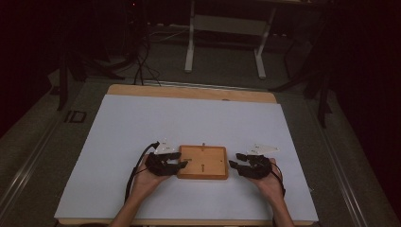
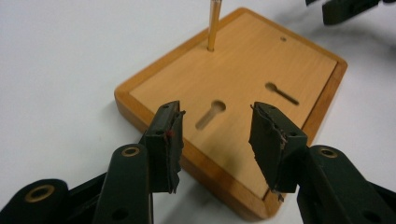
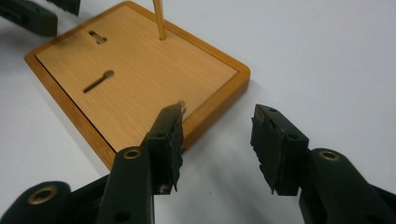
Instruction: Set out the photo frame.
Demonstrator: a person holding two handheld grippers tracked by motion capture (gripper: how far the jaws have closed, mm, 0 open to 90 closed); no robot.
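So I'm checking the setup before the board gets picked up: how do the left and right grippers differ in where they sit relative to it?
The left gripper reaches over the wooden board, both jaws above its surface near a keyhole slot; the right gripper sits at the board's corner, one jaw over the rim, the other over the white table. In the high view the left overlaps the board's edge, while the right stays just beside it. Both are open and hold nothing.

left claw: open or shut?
Open. Left claw has its jaws spread apart over the wooden board's near edge, nothing between them.
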